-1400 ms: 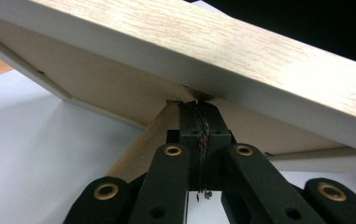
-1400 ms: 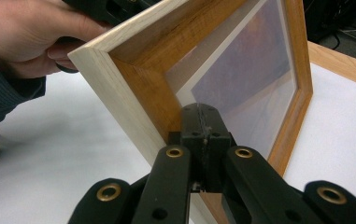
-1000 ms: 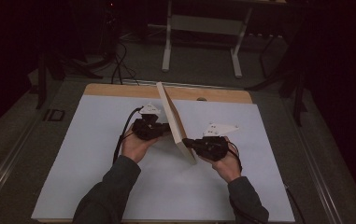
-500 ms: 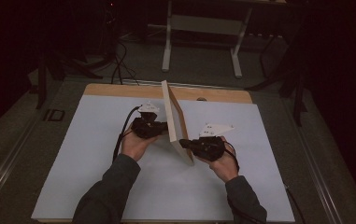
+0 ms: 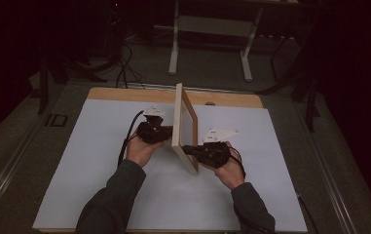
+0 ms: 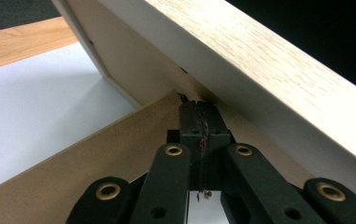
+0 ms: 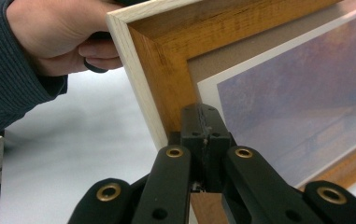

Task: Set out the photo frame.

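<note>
Since the earlier high-view frames the picture frame has tipped from a lean toward the person's right to nearly upright on its lower edge, and the right gripper has slid in closer to its near corner. In the high view the frame stands on the white table sheet between the two hands, its long axis running away from the person, the glazed front turned to the right gripper and the back to the left gripper. Standing it up looks nearly done; what seems left is to spread the back stand so the frame holds itself, then let go. In the left gripper view the jaws are closed, tips together just under the pale wood moulding, against the brown fibreboard stand that slopes off to their left; whether they pinch anything I cannot tell. In the right gripper view the jaws are likewise closed, tips butted against the frame's front at its lower corner, the mounted print to their right and the other hand beyond.
</note>
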The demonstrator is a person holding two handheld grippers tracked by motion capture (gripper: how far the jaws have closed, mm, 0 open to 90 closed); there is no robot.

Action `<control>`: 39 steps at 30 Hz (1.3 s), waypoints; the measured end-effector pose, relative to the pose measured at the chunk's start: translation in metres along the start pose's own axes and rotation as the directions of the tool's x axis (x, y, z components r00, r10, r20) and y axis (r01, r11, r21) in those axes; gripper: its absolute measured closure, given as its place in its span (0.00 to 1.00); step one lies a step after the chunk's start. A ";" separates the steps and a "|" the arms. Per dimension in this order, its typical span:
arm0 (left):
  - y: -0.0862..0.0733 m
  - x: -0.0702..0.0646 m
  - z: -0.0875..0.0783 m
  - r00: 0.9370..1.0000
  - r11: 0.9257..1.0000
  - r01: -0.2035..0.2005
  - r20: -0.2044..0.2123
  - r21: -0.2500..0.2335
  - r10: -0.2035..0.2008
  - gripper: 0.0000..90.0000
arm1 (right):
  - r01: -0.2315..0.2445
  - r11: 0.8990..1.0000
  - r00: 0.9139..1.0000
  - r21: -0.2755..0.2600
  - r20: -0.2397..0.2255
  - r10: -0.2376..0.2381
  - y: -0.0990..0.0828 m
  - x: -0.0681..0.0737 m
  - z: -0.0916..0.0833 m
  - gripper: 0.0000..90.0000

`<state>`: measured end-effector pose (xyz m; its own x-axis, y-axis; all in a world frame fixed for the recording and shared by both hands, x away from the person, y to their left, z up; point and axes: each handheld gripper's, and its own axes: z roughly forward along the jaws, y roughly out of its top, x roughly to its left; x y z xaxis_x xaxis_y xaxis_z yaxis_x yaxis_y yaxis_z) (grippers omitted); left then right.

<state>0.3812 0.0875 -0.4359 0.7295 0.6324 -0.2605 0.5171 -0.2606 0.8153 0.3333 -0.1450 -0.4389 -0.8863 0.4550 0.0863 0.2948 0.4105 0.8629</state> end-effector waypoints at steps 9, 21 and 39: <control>-0.001 0.006 -0.001 0.999 1.000 0.028 0.029 0.008 -0.028 1.00 | -0.007 1.000 1.000 0.001 -0.009 0.007 0.003 0.002 0.007 1.00; 0.001 0.004 -0.011 0.999 0.999 0.030 -0.033 -0.009 -0.031 1.00 | 0.010 1.000 1.000 0.028 0.010 -0.010 0.003 0.004 0.011 1.00; 0.011 0.005 -0.043 0.988 0.990 0.100 -0.111 -0.097 -0.111 0.61 | -0.029 0.999 0.998 0.033 0.059 0.027 -0.008 -0.008 -0.002 0.88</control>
<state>0.3712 0.1186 -0.4062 0.6138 0.7342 -0.2902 0.5418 -0.1244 0.8312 0.3372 -0.1536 -0.4460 -0.8553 0.5119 0.0805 0.3323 0.4226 0.8432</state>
